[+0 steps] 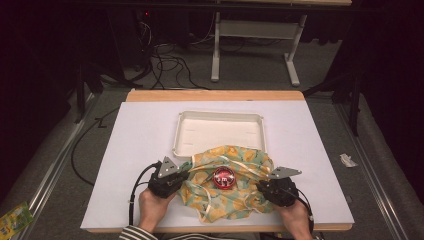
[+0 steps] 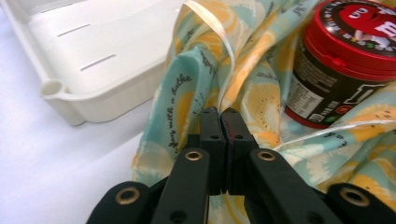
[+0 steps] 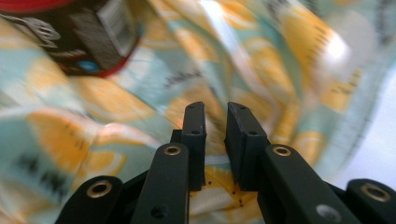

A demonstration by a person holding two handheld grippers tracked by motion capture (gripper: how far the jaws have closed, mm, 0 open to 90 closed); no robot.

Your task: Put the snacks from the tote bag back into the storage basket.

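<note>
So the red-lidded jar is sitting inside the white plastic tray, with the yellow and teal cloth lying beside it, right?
Not quite. The red-lidded jar sits on the yellow and teal patterned cloth, in front of the white plastic tray, not inside it. The high view shows this.

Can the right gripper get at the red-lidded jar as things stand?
Probably yes. The jar stands upright on the patterned cloth, its lid uncovered, just beside the right gripper. Nothing lies between them, though the narrowly parted jaws would need to widen.
</note>
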